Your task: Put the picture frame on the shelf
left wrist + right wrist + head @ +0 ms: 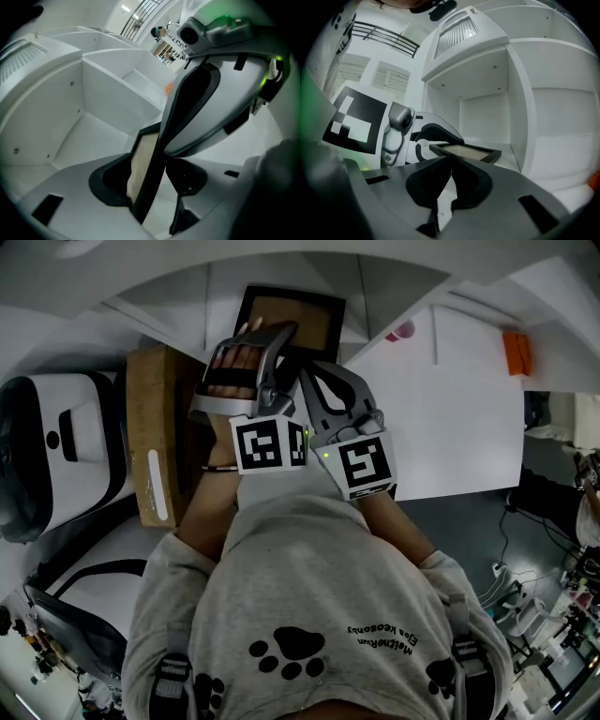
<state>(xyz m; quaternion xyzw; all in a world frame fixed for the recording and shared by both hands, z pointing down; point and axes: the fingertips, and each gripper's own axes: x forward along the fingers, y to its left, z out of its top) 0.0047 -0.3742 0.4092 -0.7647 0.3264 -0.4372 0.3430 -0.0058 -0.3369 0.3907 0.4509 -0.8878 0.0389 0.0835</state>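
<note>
The picture frame [289,320], black-edged with a tan face, stands in a white shelf compartment [375,292] at the top of the head view. My left gripper [270,334] reaches it from below. In the left gripper view the frame [143,164] shows edge-on between the widely parted jaws, with a bare gap on its right side, so this gripper [150,187] is open. My right gripper [307,369] sits just right of the left one. Its jaws [450,161] are shut, with the tips at the frame's [464,151] near edge. Whether they touch it I cannot tell.
A brown cardboard box [155,427] lies left of my hands, beside a black-and-white device [56,456]. To the right a white top [459,427] carries an orange object [517,351] at its far end. White shelf walls [520,93] close in around the frame.
</note>
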